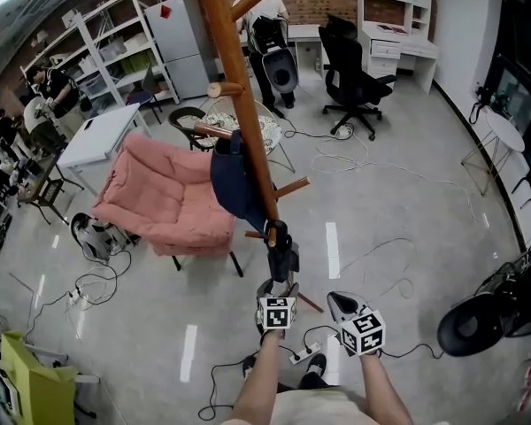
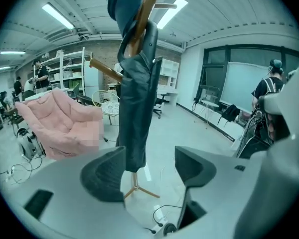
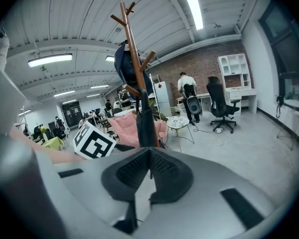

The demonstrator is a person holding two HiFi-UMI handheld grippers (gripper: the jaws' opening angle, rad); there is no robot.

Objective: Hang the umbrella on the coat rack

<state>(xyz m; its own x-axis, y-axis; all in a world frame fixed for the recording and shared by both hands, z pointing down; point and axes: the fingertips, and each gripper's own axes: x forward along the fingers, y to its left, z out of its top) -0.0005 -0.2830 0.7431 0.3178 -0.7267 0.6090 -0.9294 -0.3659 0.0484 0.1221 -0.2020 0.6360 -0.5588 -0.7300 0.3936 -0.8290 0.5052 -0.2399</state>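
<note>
Our left hand-held gripper point(image 2: 149, 169) stands spread and empty, just before the folded umbrella point(image 2: 137, 98) hanging on the coat rack point(image 1: 239, 87); our right hand-held gripper point(image 3: 148, 172) is pressed together. We should draw back straight, not brushing the umbrella loose.

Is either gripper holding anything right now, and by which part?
Nothing is held. The left gripper has its jaws apart, not pressing the umbrella hanging on the coat rack. The right gripper has its jaws together, empty.
</note>
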